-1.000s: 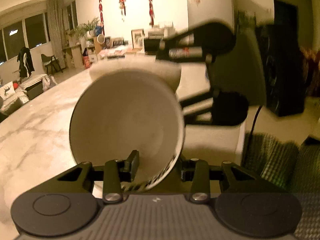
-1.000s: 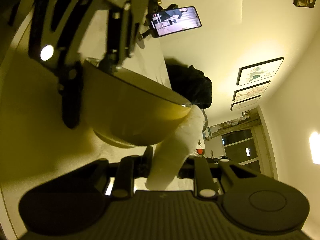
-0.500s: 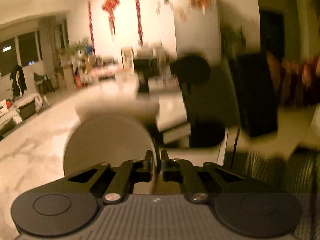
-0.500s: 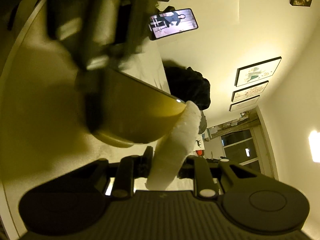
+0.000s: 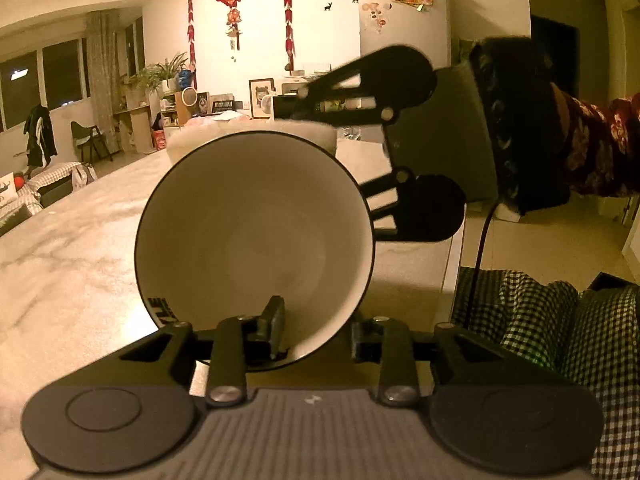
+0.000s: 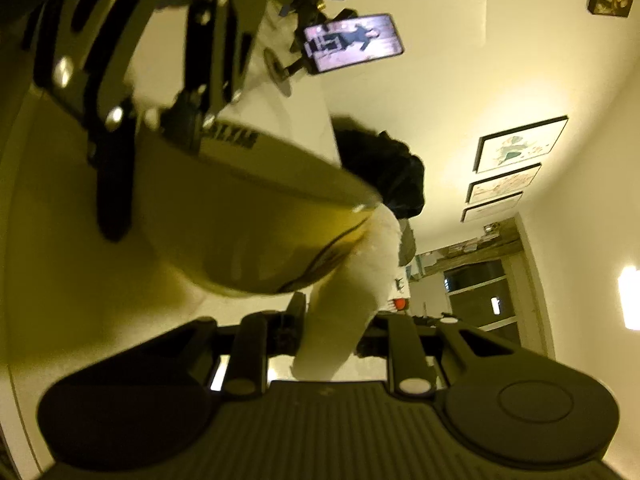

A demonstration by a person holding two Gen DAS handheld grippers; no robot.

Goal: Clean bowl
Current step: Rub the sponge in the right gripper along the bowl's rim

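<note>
Gripping the bowl [image 5: 256, 236] by its rim at 6 o'clock in the left view, left gripper [image 5: 316, 336] jaws closed on the wall, one finger [image 5: 272, 324] inside. Holding it tilted above the marble counter [image 5: 60, 264], opening facing the camera. Pinching a white cloth [image 6: 352, 296] in the right gripper [image 6: 336, 332] jaws, pressing it against the bowl's far outer rim, at 12 o'clock in the left view. Showing a phone [image 6: 354, 42] at 12 o'clock in the right view.

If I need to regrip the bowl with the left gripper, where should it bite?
On the near rim of the bowl, one finger inside and one outside, approaching from the open side, as the left gripper holds it now. The thin wall fits the jaws; the cloth occupies the far rim.
</note>
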